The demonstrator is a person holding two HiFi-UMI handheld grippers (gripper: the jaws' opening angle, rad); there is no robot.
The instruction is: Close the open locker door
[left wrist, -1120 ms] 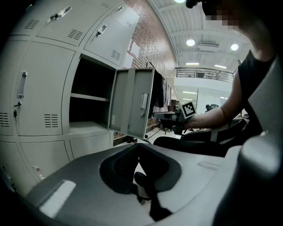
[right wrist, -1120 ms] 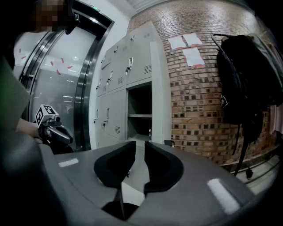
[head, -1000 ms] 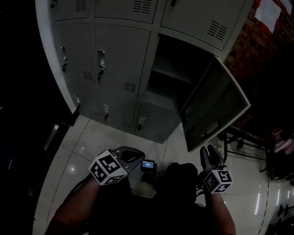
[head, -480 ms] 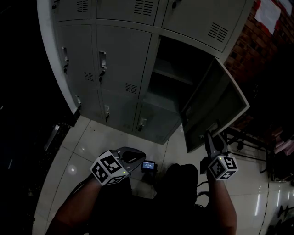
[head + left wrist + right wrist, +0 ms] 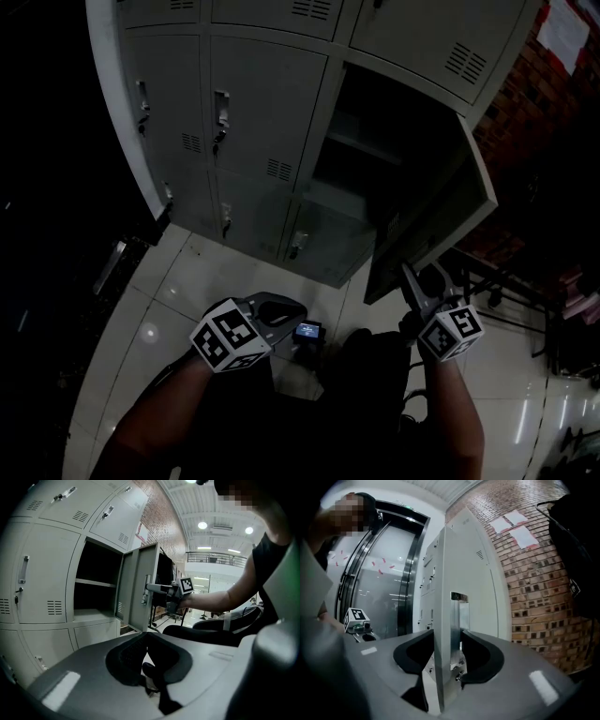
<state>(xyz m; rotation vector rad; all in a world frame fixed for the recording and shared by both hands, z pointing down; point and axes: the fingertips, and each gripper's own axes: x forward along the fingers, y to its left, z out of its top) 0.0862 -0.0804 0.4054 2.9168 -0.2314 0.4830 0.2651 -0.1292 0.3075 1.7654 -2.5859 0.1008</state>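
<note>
Right gripper [image 5: 420, 278]: level at locker door [image 5: 427, 220] free edge; jaws had just been opening, stood astride edge without pinching. Left gripper [image 5: 292, 310]: sat well apart from door, tilted slightly down, jaws together, empty.

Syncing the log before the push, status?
Left gripper shut, empty. Right gripper jaws just opening, straddling locker door edge. Door open, not closed yet. No obstruction seen.
</note>
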